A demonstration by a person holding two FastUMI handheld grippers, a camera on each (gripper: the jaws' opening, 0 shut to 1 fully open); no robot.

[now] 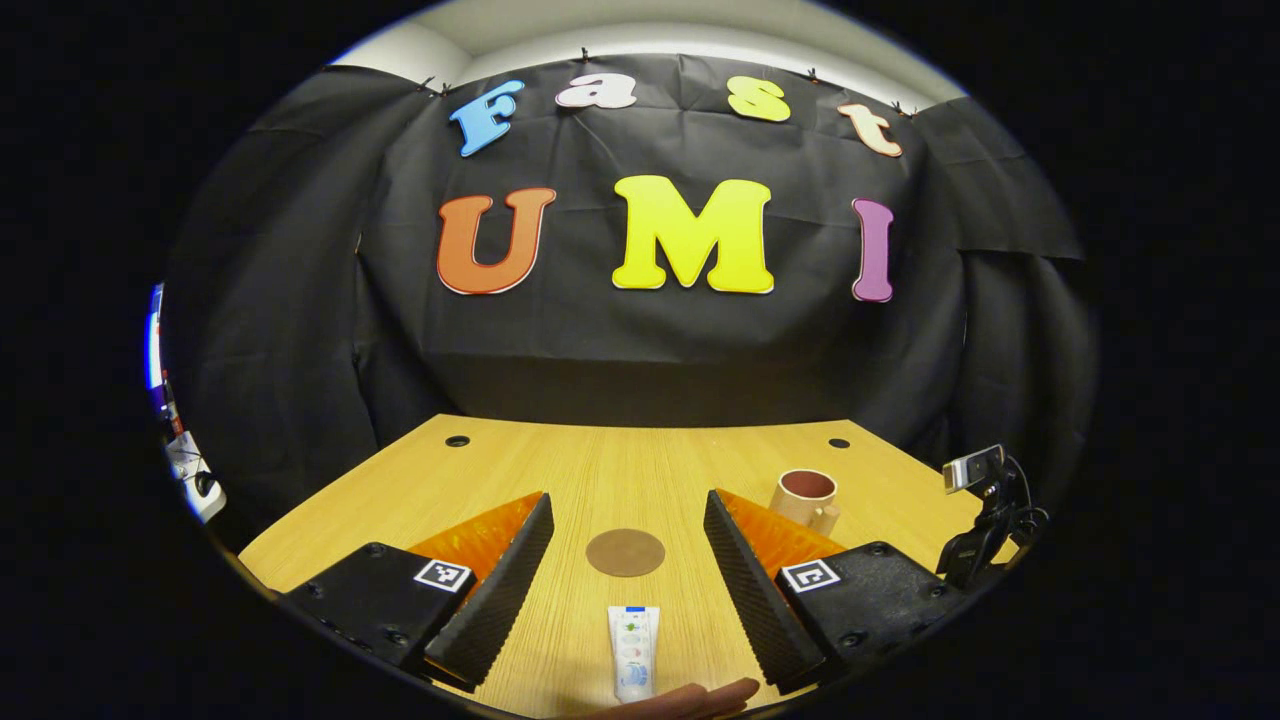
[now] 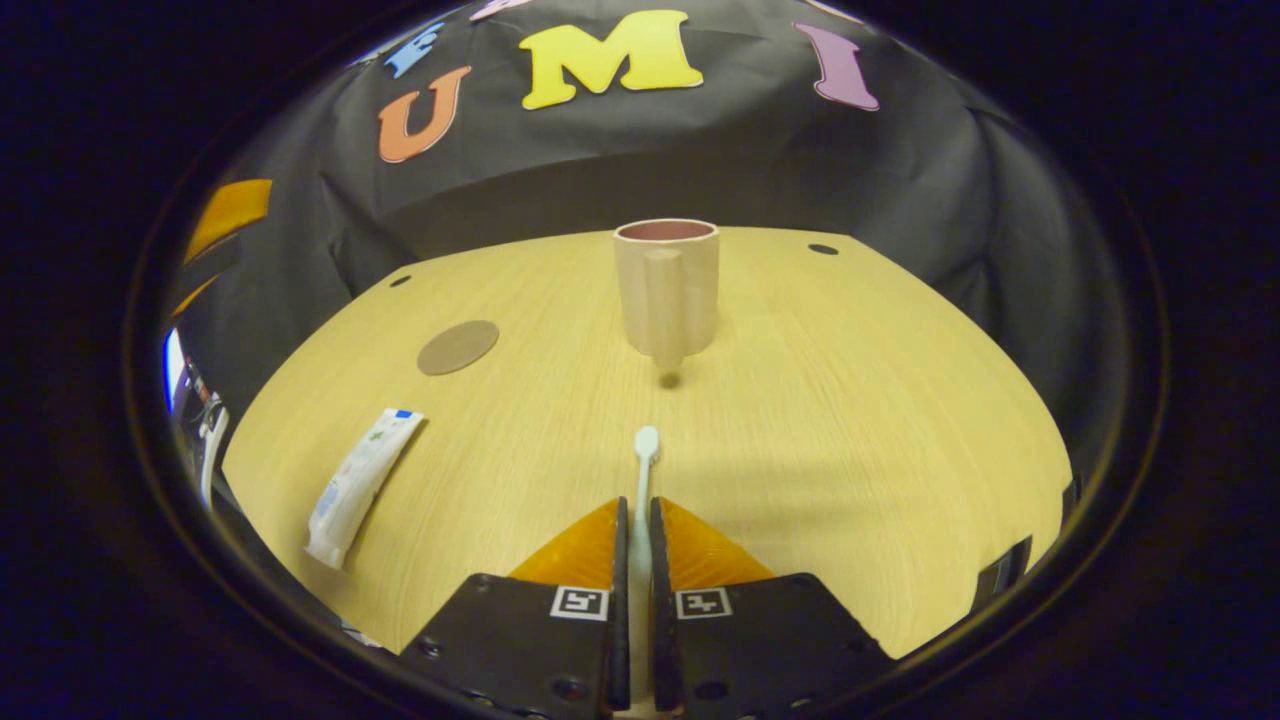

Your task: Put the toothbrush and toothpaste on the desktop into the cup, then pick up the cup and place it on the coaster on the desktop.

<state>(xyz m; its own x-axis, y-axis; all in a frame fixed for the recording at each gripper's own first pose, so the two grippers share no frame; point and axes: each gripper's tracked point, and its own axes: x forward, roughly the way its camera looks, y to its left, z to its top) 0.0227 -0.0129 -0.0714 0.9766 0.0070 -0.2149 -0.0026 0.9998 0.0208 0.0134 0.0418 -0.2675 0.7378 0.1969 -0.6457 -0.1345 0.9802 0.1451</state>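
At the left of the worktop (image 2: 850,400), close to its near-left edge, the toothpaste (image 2: 360,482) lies flat, cap end toward the far side and crimped tail toward the near edge. The left gripper (image 1: 625,585) hangs above it with its jaws spread wide and empty, the tube between and below them in the left gripper view. A fingertip (image 1: 690,698) of the person shows at the bottom of that view, just beside the tube's tail. The tube looks light and soft, so it will dent under pressure and its glossy skin may slip; I judge the firmer stretch near the cap the better place to pinch, across its narrow width.

Farther in, toward the far-left part of the worktop, the round brown coaster (image 2: 458,347) lies bare.

Near the middle, toward the far edge, the cup (image 2: 668,288) stands upright and empty, its handle turned to the near side. It looks rigid and fairly light, possibly ceramic and so breakable; the handle or the rim wall would give the surest hold.

The right gripper (image 2: 640,560) is at the near edge, jaws narrowed on the toothbrush (image 2: 644,470), whose handle runs between them and whose head points at the cup. The brush is thin, stiff and light, and held far back it could pivot. A small camera on a stand (image 1: 985,500) sits at the right edge.
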